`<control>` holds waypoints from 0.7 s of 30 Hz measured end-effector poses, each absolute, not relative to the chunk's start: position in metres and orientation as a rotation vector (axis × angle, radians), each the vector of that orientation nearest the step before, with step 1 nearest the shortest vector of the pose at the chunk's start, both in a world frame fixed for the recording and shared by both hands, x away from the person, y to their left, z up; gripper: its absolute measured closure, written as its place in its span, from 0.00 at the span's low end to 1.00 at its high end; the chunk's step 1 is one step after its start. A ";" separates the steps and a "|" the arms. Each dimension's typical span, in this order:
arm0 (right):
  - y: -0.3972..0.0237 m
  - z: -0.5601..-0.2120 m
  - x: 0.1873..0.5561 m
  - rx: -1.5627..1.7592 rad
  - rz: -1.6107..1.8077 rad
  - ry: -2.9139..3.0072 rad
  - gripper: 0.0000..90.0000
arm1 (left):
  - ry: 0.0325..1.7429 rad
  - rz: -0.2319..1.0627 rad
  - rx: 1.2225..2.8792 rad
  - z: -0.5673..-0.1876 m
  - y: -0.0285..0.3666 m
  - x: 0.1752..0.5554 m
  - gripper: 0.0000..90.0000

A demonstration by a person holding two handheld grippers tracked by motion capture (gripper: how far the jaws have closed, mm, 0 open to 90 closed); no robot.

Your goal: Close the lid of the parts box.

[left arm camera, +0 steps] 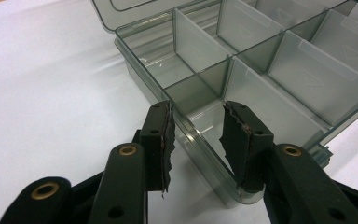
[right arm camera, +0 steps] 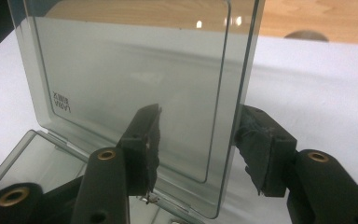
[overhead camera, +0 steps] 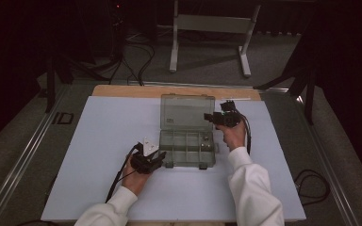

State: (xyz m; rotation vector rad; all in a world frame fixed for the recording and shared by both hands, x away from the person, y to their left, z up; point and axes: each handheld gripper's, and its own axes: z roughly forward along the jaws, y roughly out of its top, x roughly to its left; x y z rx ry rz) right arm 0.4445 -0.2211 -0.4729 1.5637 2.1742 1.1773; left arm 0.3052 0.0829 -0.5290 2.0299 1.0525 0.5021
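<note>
The clear plastic organizer box (overhead camera: 187, 148) sits open at the middle of the white surface (overhead camera: 99, 141), its lid (right arm camera: 135, 88) raised. It is judged light, rigid, smooth and slippery; take hold at rims and edges. The left gripper (left arm camera: 196, 135) straddles the near corner wall, jaws apart, pads not pressing. The right gripper (right arm camera: 198, 140) brackets the lid's free edge, jaws apart, no contact evident.

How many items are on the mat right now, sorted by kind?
Clear compartment organizer box, lid raised: 1
Handheld grippers: 2, left gripper at the box's near corner, right gripper at the lid's edge
White mat: 1
Total: 4
</note>
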 end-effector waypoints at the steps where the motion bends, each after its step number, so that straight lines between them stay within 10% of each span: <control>1: -0.221 -0.473 0.444 1.564 1.177 2.174 0.55 | 1.053 0.502 2.030 -0.529 0.083 0.305 0.70; 21: -0.212 -0.486 0.451 1.619 0.978 2.280 0.49 | 1.052 0.502 2.034 -0.529 0.083 0.306 0.70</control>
